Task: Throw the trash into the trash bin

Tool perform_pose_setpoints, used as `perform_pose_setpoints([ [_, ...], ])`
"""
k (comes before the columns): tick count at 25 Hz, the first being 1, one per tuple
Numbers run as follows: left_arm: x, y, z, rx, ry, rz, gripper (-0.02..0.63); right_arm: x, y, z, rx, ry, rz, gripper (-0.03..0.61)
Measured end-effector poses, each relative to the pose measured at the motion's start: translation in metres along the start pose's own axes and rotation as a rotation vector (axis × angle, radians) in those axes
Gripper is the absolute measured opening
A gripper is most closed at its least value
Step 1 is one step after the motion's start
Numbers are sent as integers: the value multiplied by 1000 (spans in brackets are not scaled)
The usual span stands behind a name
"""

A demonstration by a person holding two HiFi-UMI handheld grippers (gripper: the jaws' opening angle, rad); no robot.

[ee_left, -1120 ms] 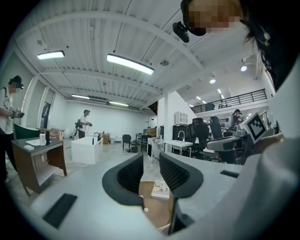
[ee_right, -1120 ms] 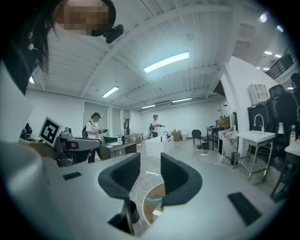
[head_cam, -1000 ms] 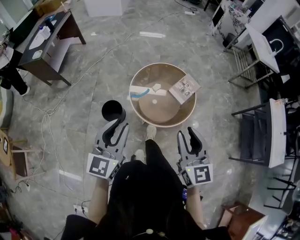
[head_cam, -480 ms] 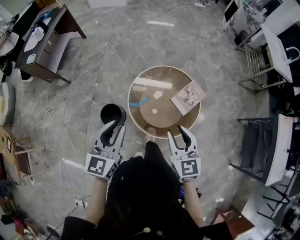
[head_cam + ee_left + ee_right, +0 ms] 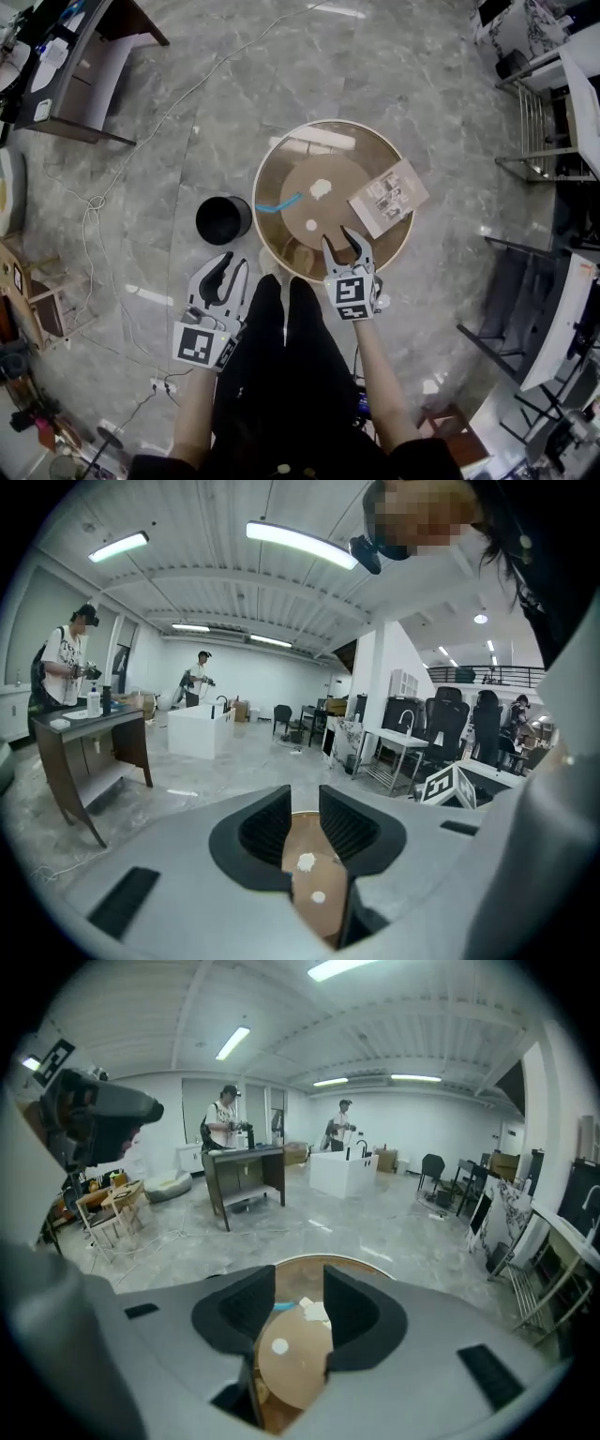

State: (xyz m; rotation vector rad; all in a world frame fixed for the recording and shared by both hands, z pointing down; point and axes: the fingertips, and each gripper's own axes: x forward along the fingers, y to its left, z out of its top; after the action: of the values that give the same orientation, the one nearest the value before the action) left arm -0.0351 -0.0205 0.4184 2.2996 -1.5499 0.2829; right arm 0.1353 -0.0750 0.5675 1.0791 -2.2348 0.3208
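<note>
A round brown table carries a crumpled white paper, a blue strip, a small white disc and a printed booklet. The black trash bin stands on the floor left of the table. My right gripper hangs over the table's near edge; its jaws are opening with nothing between them. My left gripper is open and empty, on the near side of the bin. The right gripper view shows the paper and the strip beyond its jaws. The paper also shows in the left gripper view.
A dark desk stands at the far left, with cables trailing over the floor. Metal racks and chairs line the right side. In the gripper views, people stand at a desk and a white counter farther off.
Both grippers have moved forward and down. The right one went from beside my leg to over the table's near edge, and its jaws have spread wider. The left one came nearer the bin.
</note>
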Motion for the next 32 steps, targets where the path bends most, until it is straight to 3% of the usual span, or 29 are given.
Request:
perform_pose_setpoints([
  [7, 73, 18, -71, -27, 116, -70, 92, 102, -13, -75, -2, 181, 20, 167],
  [12, 124, 34, -153, -57, 214, -91, 71, 169, -17, -137, -19, 300, 23, 164],
  [17, 174, 44, -255, -74, 392, -138, 57, 220, -11, -173, -99, 396, 70, 166],
  [21, 181, 53, -320, -93, 554, -126, 44, 242, -11, -187, -162, 440, 84, 176],
  [26, 164, 52, -355, -157, 635, -116, 41, 260, -12, -196, -205, 484, 94, 161],
  [27, 161, 52, -358, -170, 644, -111, 40, 262, -14, -198, -218, 494, 83, 135],
  [29, 158, 55, -364, -192, 656, -100, 40, 263, -20, -197, -254, 502, 48, 13],
  [32, 156, 61, -368, -207, 659, -87, 40, 257, -18, -190, -271, 492, 36, 11],
])
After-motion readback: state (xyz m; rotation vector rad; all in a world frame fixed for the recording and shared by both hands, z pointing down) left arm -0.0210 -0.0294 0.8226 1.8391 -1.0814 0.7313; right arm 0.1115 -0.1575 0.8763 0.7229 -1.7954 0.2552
